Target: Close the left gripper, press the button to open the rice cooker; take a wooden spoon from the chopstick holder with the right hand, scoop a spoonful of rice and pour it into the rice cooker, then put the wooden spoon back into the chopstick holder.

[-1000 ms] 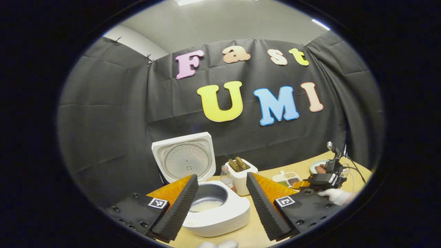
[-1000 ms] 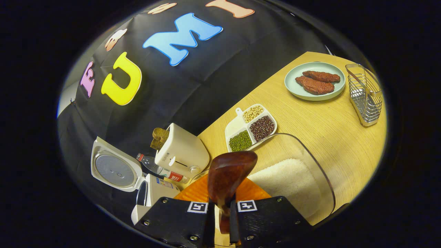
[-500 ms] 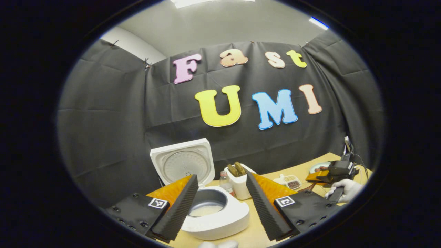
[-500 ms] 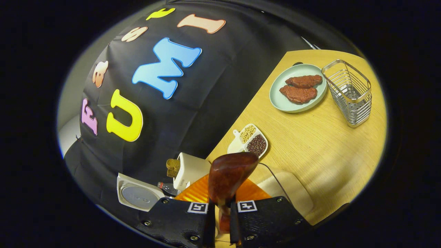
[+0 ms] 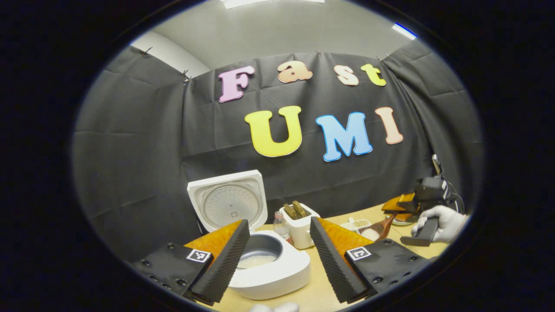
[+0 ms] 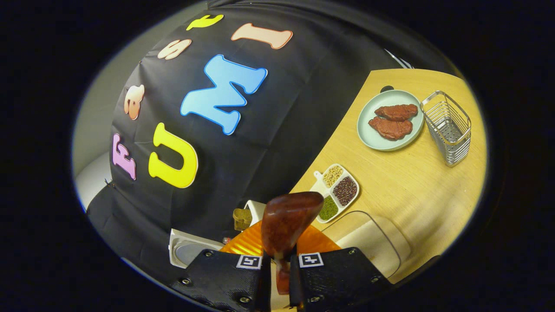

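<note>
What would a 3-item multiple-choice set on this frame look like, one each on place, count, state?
1. Where does the chopstick holder stand?
A. beside the plate
B. inside the rice cooker
C. on the toaster

2. How many pieces of meat lie on the plate?
A. one
B. two
C. four

3. What state is the rice cooker lid in?
A. shut
B. taken off and lying flat on the table
C. up, pot exposed

Key: 1 A, the wire holder sits on the table next to the plate; 2 B, two brown slabs show; 3 C, the lid stands upright behind the open pot, while the right tongs grip the wooden spoon.
</note>
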